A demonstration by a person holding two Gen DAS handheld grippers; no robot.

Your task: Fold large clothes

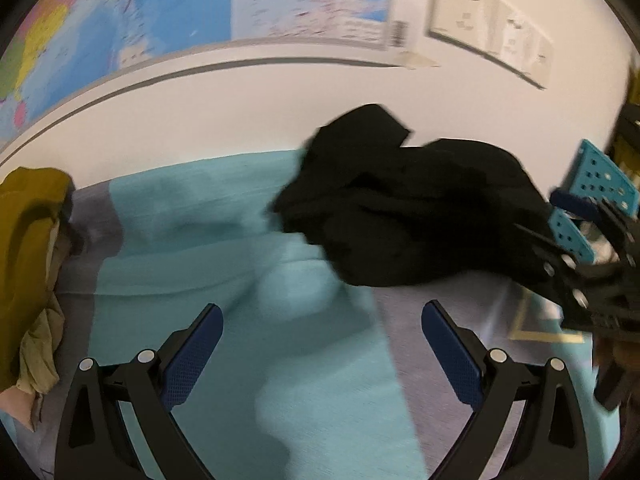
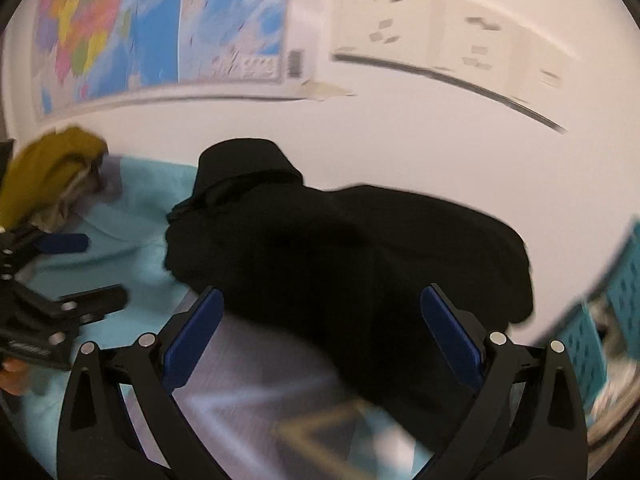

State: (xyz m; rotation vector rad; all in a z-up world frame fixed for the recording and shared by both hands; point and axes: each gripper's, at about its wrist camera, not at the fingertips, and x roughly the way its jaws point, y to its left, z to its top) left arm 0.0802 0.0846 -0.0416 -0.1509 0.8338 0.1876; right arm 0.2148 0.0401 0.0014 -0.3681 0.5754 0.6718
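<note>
A crumpled black garment (image 1: 404, 204) lies in a heap on the teal and grey cloth-covered surface (image 1: 192, 216), close to the white wall. My left gripper (image 1: 322, 320) is open and empty, over the teal cloth, left of and short of the heap. My right gripper (image 2: 322, 312) is open and empty, with the black garment (image 2: 344, 256) just ahead of and between its fingers. The right gripper also shows in the left wrist view (image 1: 568, 240) at the heap's right edge. The left gripper shows in the right wrist view (image 2: 76, 268) at the far left.
A mustard-yellow garment pile (image 1: 32, 248) lies at the left; it also shows in the right wrist view (image 2: 52, 168). A teal perforated basket (image 1: 600, 184) stands at the right. A map (image 1: 120, 12) and wall sockets (image 1: 488, 20) are on the wall behind.
</note>
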